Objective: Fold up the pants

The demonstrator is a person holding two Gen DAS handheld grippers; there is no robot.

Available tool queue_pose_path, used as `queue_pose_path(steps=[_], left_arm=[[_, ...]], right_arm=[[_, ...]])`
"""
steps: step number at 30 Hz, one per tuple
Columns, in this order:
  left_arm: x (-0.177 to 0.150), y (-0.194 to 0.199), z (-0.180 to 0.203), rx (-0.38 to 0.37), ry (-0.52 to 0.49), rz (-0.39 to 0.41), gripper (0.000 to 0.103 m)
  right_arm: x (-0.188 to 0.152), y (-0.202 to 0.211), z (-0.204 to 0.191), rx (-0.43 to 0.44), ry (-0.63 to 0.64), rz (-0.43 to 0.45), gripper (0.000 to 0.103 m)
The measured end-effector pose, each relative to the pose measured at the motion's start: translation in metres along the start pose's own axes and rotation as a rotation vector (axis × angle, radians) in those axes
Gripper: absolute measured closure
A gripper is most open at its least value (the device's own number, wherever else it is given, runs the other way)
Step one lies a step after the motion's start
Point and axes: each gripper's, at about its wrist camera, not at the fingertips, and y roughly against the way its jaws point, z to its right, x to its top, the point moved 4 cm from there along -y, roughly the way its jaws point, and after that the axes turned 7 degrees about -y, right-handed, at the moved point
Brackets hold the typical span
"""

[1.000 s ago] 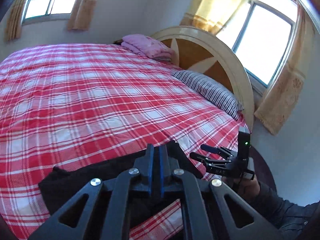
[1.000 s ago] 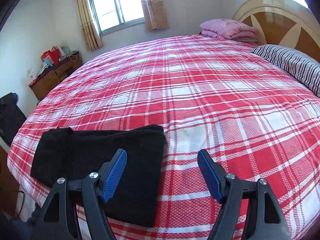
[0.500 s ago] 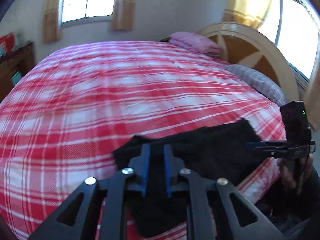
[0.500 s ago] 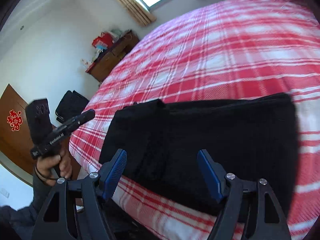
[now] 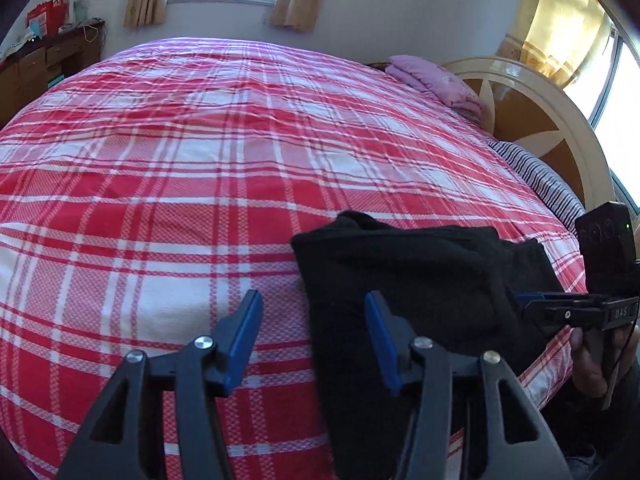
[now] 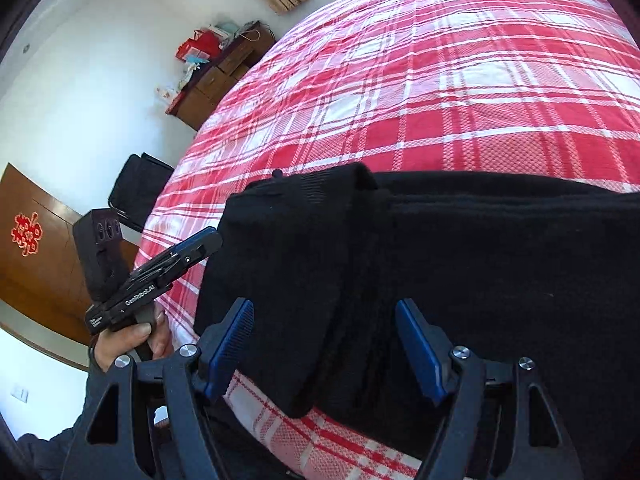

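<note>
Black pants point(image 6: 460, 264) folded into a thick bundle at the near edge of the bed point(image 5: 200, 184), close to the near corner on the headboard side, with the lowest part draped over that edge. Left gripper point(image 5: 312, 338) held with fingers point(image 5: 244, 336) apart, empty, straddling the bundle's left border: one finger over bare plaid sheet, the other over black cloth. Right gripper point(image 6: 326, 348) likewise spread wide and empty, poised over the bundle's end where a narrower folded flap point(image 6: 296, 264) lies on top of the wider layers. Contact with the cloth not clear in either view.

Risks, as judged from here:

- Overhang. Weight already past the bed's near edge; any tug toward the holder likely to drag the whole stack off and undo the folds.
- Partial pinch. Several layers stacked; closing on only the top flap likely to peel it away, leaving the rest behind and the fold crooked.
- Sheet caught too. With one left finger over the plaid, closing there apt to grab bedding along with cloth, bunching both.
- Uneven lift. The two grippers set at different ends; raising one faster than the other bound to skew the edges.
- Dark fabric hiding its own layer lines, so hard to judge where one fold ends.
</note>
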Motion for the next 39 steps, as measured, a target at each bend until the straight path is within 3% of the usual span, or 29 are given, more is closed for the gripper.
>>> queue_pose_path(steps=[1, 2, 3, 5, 14, 17, 27, 33, 36, 39], left_arm=[[-0.001, -0.001, 0.001, -0.001, 0.002, -0.001, 0.048], [-0.001, -0.001, 0.001, 0.000, 0.003, -0.002, 0.048], [-0.001, -0.001, 0.000, 0.000, 0.006, -0.003, 0.048], [-0.002, -0.002, -0.003, -0.003, 0.017, -0.004, 0.048], [0.005, 0.006, 0.009, -0.006, -0.007, 0.022, 0.048], [0.011, 0.008, 0.018, -0.005, -0.026, 0.040, 0.038], [0.024, -0.010, 0.048, -0.010, -0.087, 0.030, 0.037], [0.025, -0.024, 0.072, -0.010, -0.143, 0.004, 0.037], [0.026, -0.029, 0.083, 0.007, -0.178, 0.000, 0.037], [0.025, -0.036, 0.089, 0.053, -0.224, -0.004, 0.029]], right_arm=[[0.002, -0.004, -0.001, -0.010, 0.005, 0.001, 0.034], [0.003, -0.006, -0.003, -0.030, 0.017, 0.005, 0.047], [0.004, -0.007, -0.004, -0.049, 0.030, 0.010, 0.066], [0.006, -0.002, -0.008, -0.065, 0.056, 0.035, 0.086], [0.005, 0.066, -0.046, -0.021, 0.189, 0.168, 0.088], [0.006, 0.090, -0.046, -0.032, 0.201, 0.209, 0.088], [0.001, 0.148, 0.043, -0.144, 0.041, 0.293, 0.088], [-0.008, 0.151, 0.091, -0.181, -0.069, 0.291, 0.088], [-0.009, 0.142, 0.107, -0.173, -0.096, 0.248, 0.088], [-0.010, 0.131, 0.122, -0.177, -0.126, 0.226, 0.088]])
